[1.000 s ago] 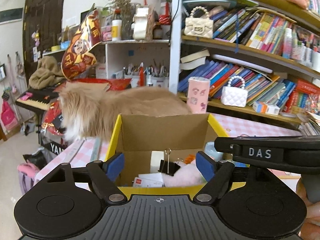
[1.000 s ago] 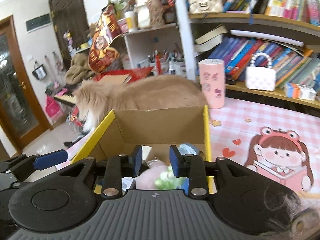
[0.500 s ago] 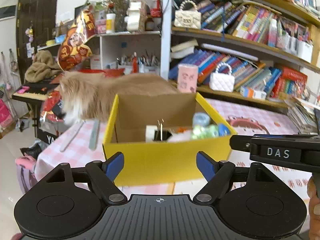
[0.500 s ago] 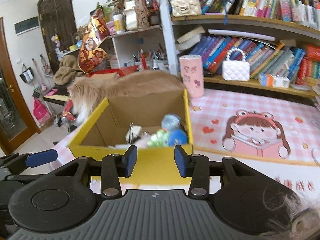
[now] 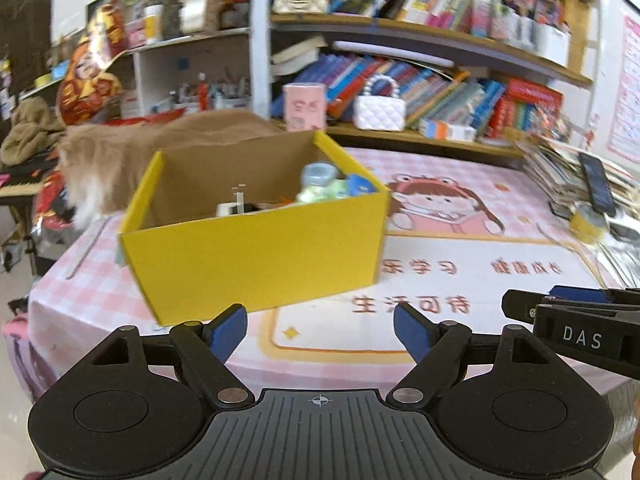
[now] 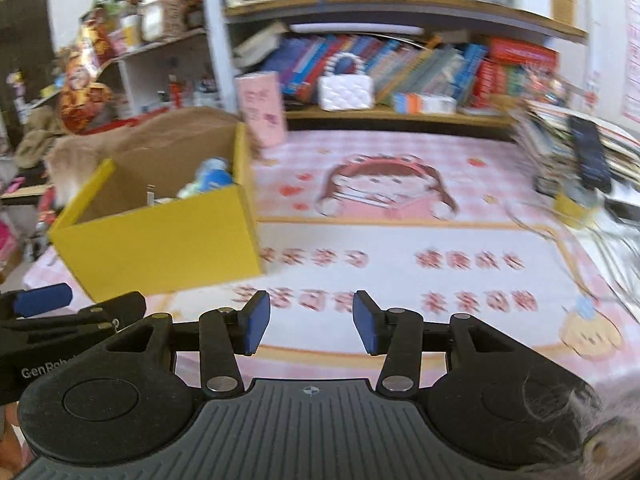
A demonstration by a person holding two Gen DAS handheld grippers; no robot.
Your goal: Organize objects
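- Left gripper (image 5: 320, 330) fingers are standing wide, just opening further, holding nothing, near the yellow box (image 5: 256, 248).
- Right gripper (image 6: 308, 322), lettered "DAS", is half-open, just widening, gripping nothing above the tabletop (image 6: 400, 276).

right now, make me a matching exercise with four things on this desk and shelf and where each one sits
Things:
1. yellow cardboard box
2. white quilted handbag with pearl handle
3. fluffy tan cat
4. black phone

Places:
A. on the book pile at the right
B. behind the box
C. on the pink cartoon tablecloth
D. on the lower bookshelf

Pairs: 1-C, 2-D, 3-B, 4-A
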